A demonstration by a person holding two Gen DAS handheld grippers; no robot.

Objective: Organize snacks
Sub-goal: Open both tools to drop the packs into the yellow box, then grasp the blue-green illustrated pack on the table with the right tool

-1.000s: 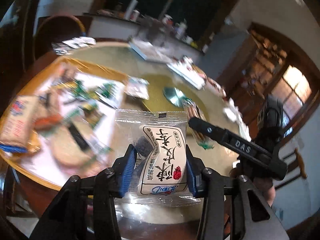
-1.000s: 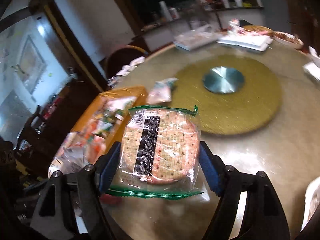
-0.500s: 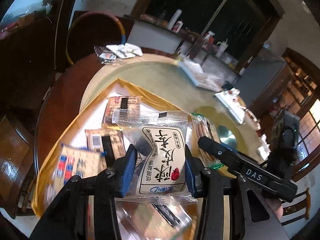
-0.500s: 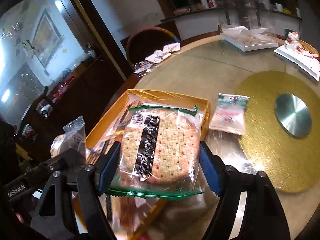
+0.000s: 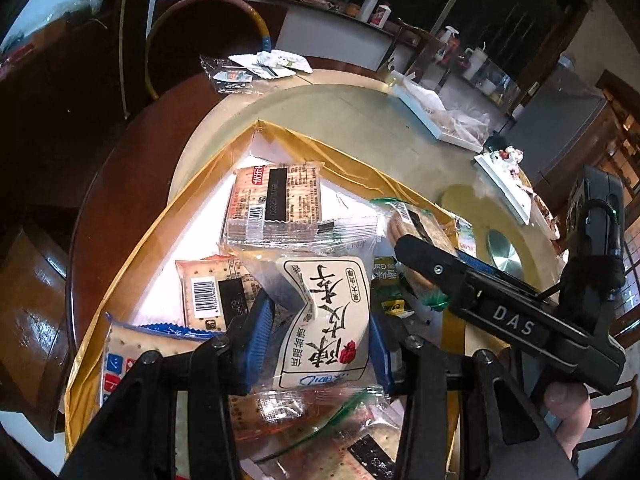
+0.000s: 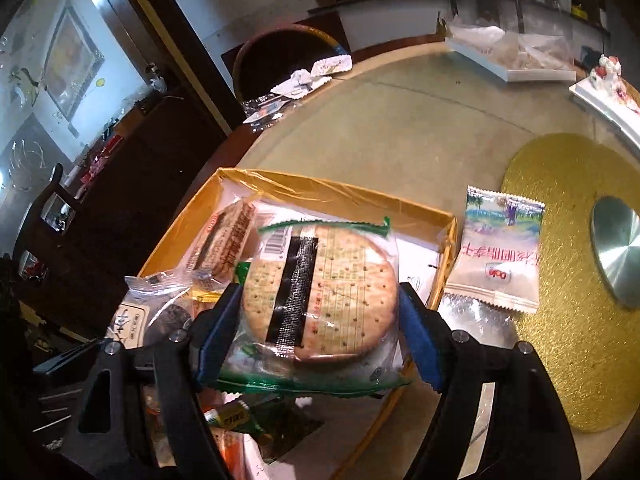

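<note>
My left gripper [image 5: 316, 336] is shut on a clear snack packet with a white label in Chinese characters [image 5: 324, 320], held over the yellow-walled box [image 5: 208, 172]. My right gripper [image 6: 320, 316] is shut on a green-edged packet of round crackers [image 6: 320, 292], held above the same box [image 6: 340, 192]. The box holds several cracker packets [image 5: 276, 204]. The right gripper's body [image 5: 500, 316] shows to the right in the left wrist view, and the left gripper's packet [image 6: 148, 308] shows at lower left in the right wrist view.
A white-and-green snack packet [image 6: 500, 256] lies on the round table just right of the box. A gold turntable mat [image 6: 568, 280] with a metal hub [image 6: 616, 248] is further right. White trays [image 6: 508, 64] and wrappers [image 6: 296, 84] sit at the far table edge.
Both grippers have moved left from over the table to over the yellow box, each still holding its packet. The box now fills the lower part of both views.
</note>
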